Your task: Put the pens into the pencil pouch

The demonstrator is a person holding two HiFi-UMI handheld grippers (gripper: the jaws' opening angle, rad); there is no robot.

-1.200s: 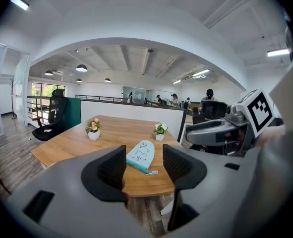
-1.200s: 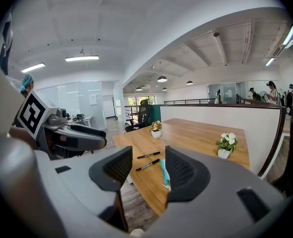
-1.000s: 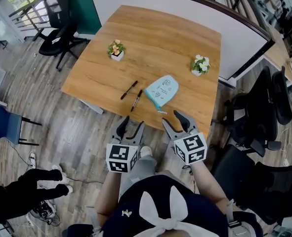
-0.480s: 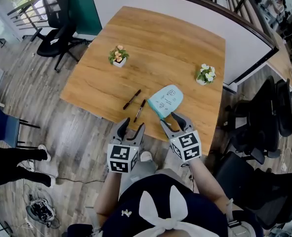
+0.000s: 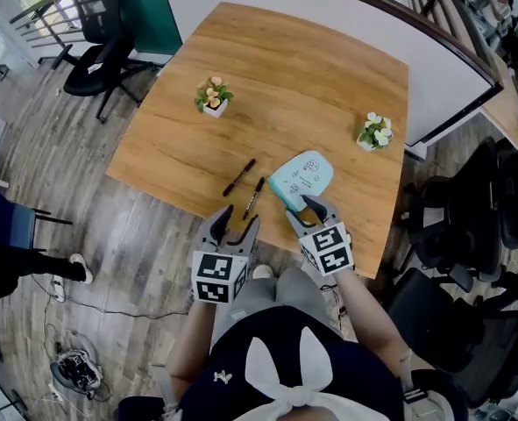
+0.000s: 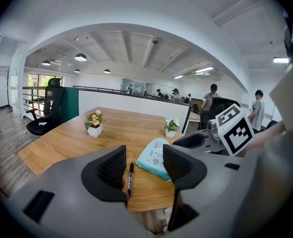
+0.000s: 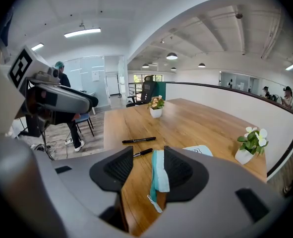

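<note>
Plainly, both grippers hover at the near edge of the counter with nothing gripped; the left gripper has its fingers apart, and the right gripper likewise has its fingers spread. The nearer pen lies just ahead of the left fingers, close to the left one, its length running away from them; the second pen lies beyond it and further left, apart from the first. The pencil pouch lies flat ahead of the right fingers, and its darker zipper edge shows in the gap between them, not pinched; whether they touch it I cannot tell.

I judge the pens light, stiff and smooth, so likely to roll or skid on the bare wood; a pinch across the middle of the barrel should hold best. The pouch looks like soft, limp fabric that will slide and sag; holding it at the zipper edge by the mouth should steady it.
</note>
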